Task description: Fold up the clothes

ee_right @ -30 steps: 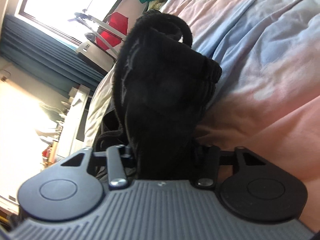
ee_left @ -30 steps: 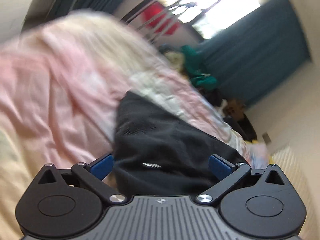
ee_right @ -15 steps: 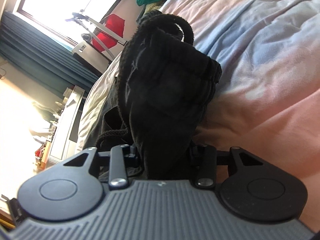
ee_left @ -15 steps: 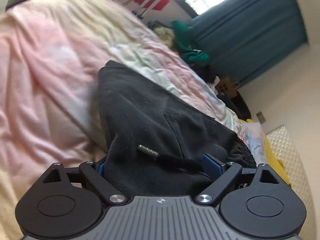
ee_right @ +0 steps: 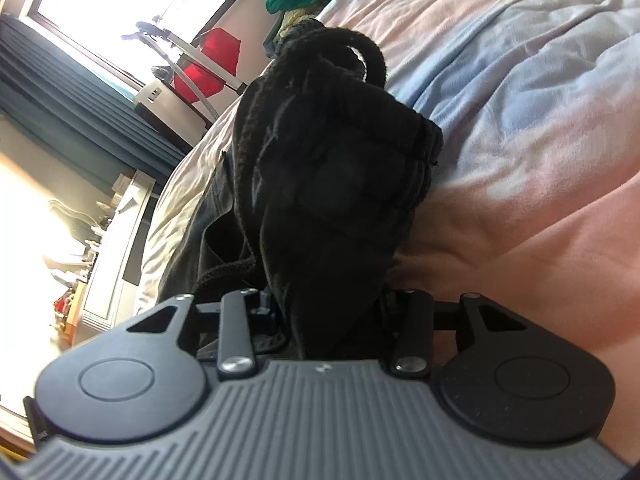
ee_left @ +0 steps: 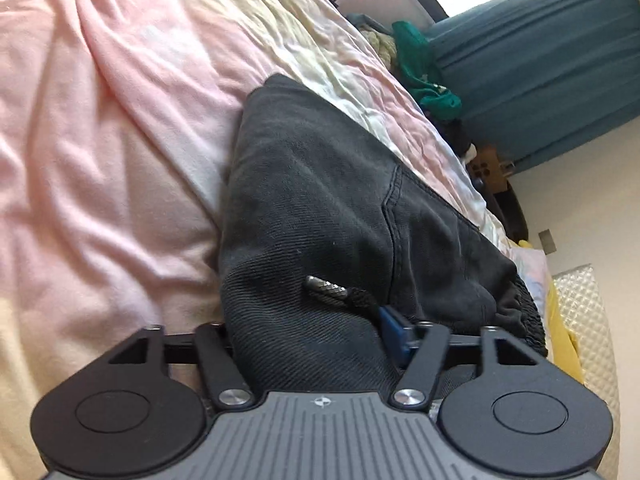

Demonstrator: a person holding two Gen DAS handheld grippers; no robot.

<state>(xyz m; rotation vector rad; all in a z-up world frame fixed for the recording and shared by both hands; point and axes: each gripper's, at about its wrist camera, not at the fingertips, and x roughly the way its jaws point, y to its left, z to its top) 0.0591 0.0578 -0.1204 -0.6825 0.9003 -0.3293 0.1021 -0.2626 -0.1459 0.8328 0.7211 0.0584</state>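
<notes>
A pair of black drawstring trousers (ee_left: 320, 200) lies stretched over the pink and cream bed cover (ee_left: 100, 140). My left gripper (ee_left: 312, 344) is shut on their near edge, and a metal-tipped drawstring (ee_left: 328, 286) rests beside the blue finger pad (ee_left: 390, 332). In the right wrist view the same black trousers (ee_right: 332, 168) stand bunched up, the elastic waistband and a cord loop (ee_right: 360, 48) on top. My right gripper (ee_right: 328, 320) is shut on that bunched cloth; the fabric hides its fingertips.
The pink, cream and pale blue bed cover (ee_right: 520, 100) fills most of both views. A green garment pile (ee_left: 424, 68) sits at the far bed end by teal curtains (ee_left: 540, 60). A red item on a rack (ee_right: 208, 64) stands by the window; a cluttered shelf (ee_right: 104, 240) is at the left.
The left gripper has closed in on the trousers' edge and dropped lower toward the bed, with the trousers now spread flatter. The right gripper keeps its hold, with the bunch slightly further away.
</notes>
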